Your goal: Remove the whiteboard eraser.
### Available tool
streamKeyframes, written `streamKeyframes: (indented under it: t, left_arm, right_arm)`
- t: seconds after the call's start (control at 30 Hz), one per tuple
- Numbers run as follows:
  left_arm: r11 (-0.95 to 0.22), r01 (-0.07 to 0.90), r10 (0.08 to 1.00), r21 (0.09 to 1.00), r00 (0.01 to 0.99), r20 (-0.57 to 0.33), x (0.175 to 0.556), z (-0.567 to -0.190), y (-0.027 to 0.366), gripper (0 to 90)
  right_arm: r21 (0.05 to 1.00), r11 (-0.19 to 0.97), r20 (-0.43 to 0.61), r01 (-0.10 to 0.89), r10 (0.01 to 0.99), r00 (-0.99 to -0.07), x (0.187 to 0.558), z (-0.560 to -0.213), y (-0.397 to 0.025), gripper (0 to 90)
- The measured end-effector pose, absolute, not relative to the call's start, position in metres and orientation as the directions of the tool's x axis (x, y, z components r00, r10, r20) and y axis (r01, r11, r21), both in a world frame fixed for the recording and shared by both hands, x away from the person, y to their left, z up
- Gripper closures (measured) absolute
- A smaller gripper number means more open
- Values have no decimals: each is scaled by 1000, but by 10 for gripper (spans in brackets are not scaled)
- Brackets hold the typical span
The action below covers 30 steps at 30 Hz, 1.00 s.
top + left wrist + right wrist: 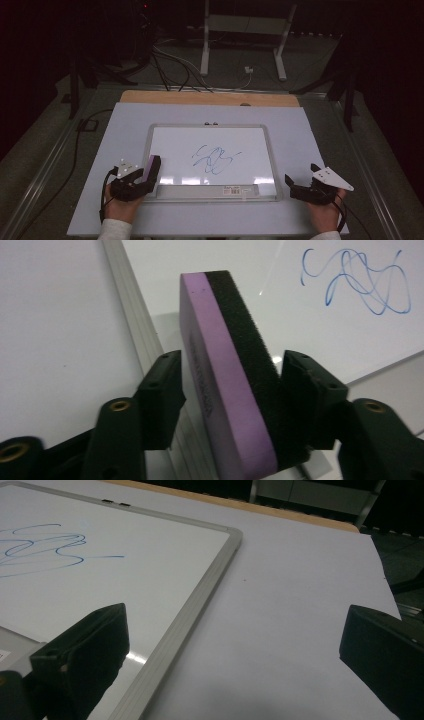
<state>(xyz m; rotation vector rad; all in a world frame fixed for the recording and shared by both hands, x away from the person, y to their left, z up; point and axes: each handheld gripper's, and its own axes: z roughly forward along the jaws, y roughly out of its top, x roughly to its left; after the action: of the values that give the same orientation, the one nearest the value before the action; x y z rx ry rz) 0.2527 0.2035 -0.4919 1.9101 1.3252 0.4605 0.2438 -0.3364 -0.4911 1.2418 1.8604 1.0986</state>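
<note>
A whiteboard with a silver frame lies in the middle of the table, a blue scribble drawn on it. My left gripper is at the board's near left corner, shut on a purple and black eraser. In the left gripper view the eraser stands on edge between the jaws, purple side left, black felt right, with the scribble beyond. My right gripper rests off the board's near right corner, open and holding nothing. In the right gripper view the board's frame runs between its wide-apart jaws.
The board rests on a white sheet covering the table, whose wooden back edge shows. A tray strip with a barcode label runs along the board's near side. Cables and a white stand lie on the floor behind.
</note>
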Motion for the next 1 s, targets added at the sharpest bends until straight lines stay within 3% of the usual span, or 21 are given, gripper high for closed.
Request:
streamKeyframes:
  t: [0.4,1.0]
  left_arm:
    - [-185,640,915,746,389,-107,252,-488,203,641]
    - [-147,582,919,800,380,-108,262,-461,205,650]
  right_arm:
    - [897,196,-52,397,937,-347,243,-490,-338,0]
    - [899,190,-50,394,939,-340,243,-490,-339,0]
